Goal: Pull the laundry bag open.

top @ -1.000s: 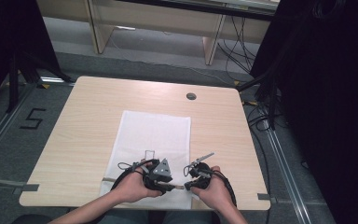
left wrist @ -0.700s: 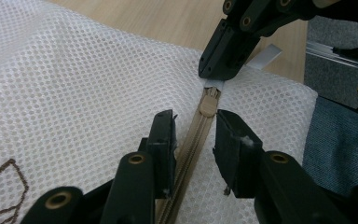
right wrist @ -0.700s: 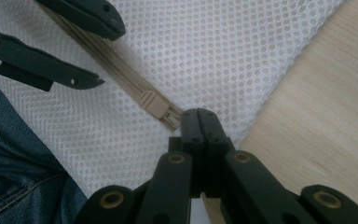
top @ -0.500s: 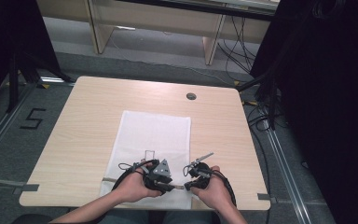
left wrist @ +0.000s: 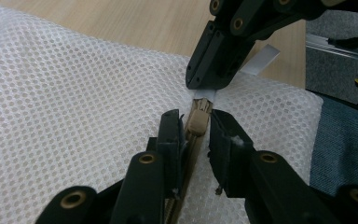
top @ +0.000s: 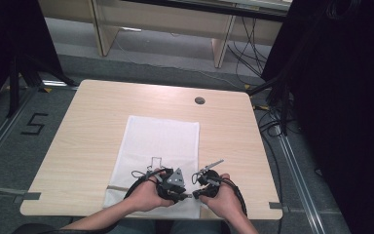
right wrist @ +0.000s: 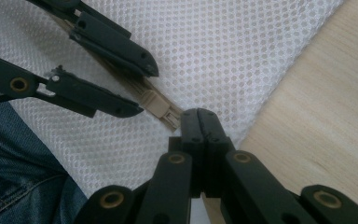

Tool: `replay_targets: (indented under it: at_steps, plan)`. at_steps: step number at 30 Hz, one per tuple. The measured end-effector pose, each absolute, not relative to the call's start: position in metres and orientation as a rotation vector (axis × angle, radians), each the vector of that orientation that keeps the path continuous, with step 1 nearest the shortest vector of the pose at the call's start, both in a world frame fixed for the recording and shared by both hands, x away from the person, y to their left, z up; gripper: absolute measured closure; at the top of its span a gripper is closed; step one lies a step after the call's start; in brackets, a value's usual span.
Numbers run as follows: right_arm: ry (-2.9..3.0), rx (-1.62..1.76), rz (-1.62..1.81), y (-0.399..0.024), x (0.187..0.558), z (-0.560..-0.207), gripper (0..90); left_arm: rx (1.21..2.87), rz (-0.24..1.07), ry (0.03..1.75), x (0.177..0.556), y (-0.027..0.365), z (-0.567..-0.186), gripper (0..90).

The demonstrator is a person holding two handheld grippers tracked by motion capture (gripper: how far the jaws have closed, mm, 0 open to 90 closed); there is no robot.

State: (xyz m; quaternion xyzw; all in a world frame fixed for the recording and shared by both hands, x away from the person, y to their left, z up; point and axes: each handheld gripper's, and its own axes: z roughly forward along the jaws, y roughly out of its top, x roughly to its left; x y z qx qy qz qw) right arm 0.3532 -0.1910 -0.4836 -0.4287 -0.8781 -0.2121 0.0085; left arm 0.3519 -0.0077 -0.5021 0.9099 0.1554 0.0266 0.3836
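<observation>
A white mesh bag [top: 160,141] lies flat on the wooden table [top: 97,122], its tan zipper along the near edge. In the left gripper view my left gripper [left wrist: 196,128] has a jaw on each side of the tan zipper slider [left wrist: 198,122]. Its jaws have just been closing, and a slim gap still shows beside the slider. My right gripper [right wrist: 200,119] is shut on the zipper's end [right wrist: 170,116], just past the slider [right wrist: 154,103]. In the high view both grippers meet tip to tip, left gripper [top: 189,196] and right gripper [top: 197,195], at the bag's near right corner.
A round cable hole [top: 199,100] sits at the table's far right. Grey tape strips [top: 277,205] mark the near edge. The person's jeans [right wrist: 18,163] lie right below the bag's edge. Dark curtains stand on both sides, with cables on the floor.
</observation>
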Motion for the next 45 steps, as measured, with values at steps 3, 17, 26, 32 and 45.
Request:
replay_targets:
  at_steps: [3,17,26,32,45]
  plan:
    - [-2.753,-1.348,-0.658,-0.191,0.353,-0.483,90.0,2.314,0.062,0.387,0.353,-0.009,-0.504,75.1]
    - [-2.753,-1.340,-0.661,-0.191,0.353,-0.483,90.0,2.307,0.109,0.329,0.350,-0.016,-0.509,79.5]
    - [-2.742,-1.352,-0.664,-0.190,0.352,-0.483,90.0,2.309,0.100,0.325,0.347,-0.016,-0.503,86.7]
    - [-2.721,-1.371,-0.653,-0.190,0.351,-0.482,90.0,2.308,0.081,0.345,0.348,-0.016,-0.505,86.1]
    - [-2.736,-1.344,-0.662,-0.191,0.353,-0.484,90.0,2.298,0.045,0.424,0.346,-0.019,-0.508,87.1]
